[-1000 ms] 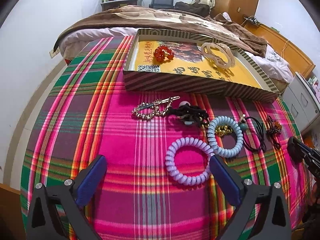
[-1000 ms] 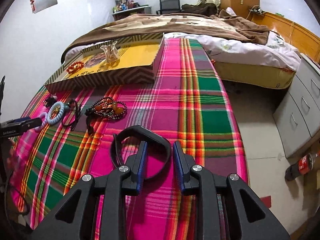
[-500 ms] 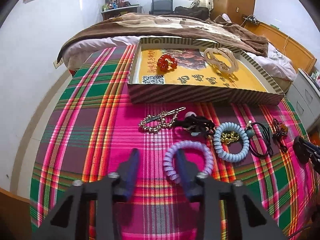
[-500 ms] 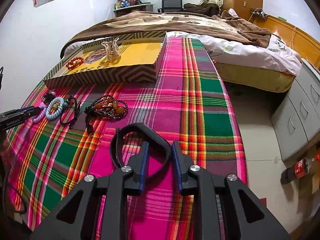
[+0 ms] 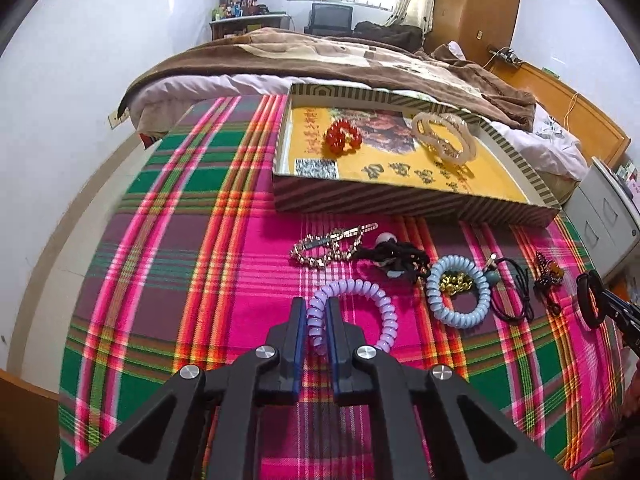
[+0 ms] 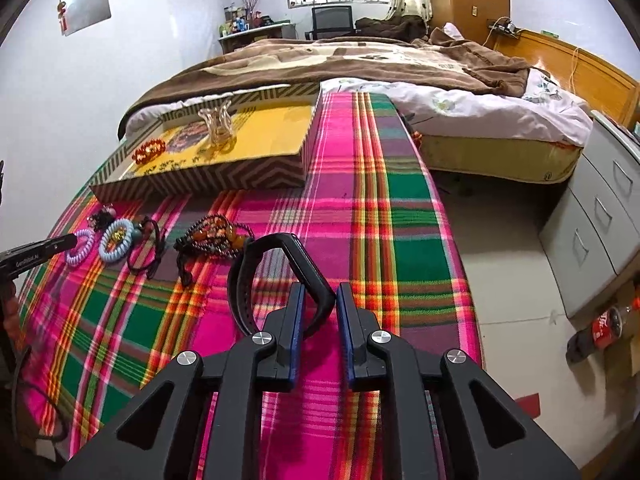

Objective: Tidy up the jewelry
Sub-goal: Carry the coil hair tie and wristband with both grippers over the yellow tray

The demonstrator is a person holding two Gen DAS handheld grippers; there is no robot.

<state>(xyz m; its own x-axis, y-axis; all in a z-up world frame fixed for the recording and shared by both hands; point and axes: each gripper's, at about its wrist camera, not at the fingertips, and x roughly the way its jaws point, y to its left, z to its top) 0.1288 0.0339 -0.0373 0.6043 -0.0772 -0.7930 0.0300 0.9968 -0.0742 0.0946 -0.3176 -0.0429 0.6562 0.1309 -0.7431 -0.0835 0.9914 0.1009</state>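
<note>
On the plaid cloth, my left gripper [image 5: 316, 304] is shut on the near-left part of a purple spiral band [image 5: 380, 300]. My right gripper [image 6: 320, 289] has a black wristband [image 6: 280, 241] between its closing jaws, and both pads touch the strap's bent end. A striped box tray [image 5: 400, 200] at the back holds a red bead bracelet [image 5: 342, 138] and a pale clear bangle [image 5: 444, 140]. In front of the tray lie a gold chain [image 5: 328, 246], a black corded piece [image 5: 396, 258], a blue spiral band [image 5: 460, 292] and a dark bead bracelet [image 6: 212, 236].
A bed with a brown blanket [image 6: 340, 60] stands behind the table. Grey drawers [image 6: 600, 216] and a cola bottle [image 6: 600, 328] on the floor are to the right, past the table's right edge. A white wall runs along the left.
My left jaws went from wide open to shut on the purple spiral band. My right jaws narrowed around the black wristband. Neither hand has shifted much.
</note>
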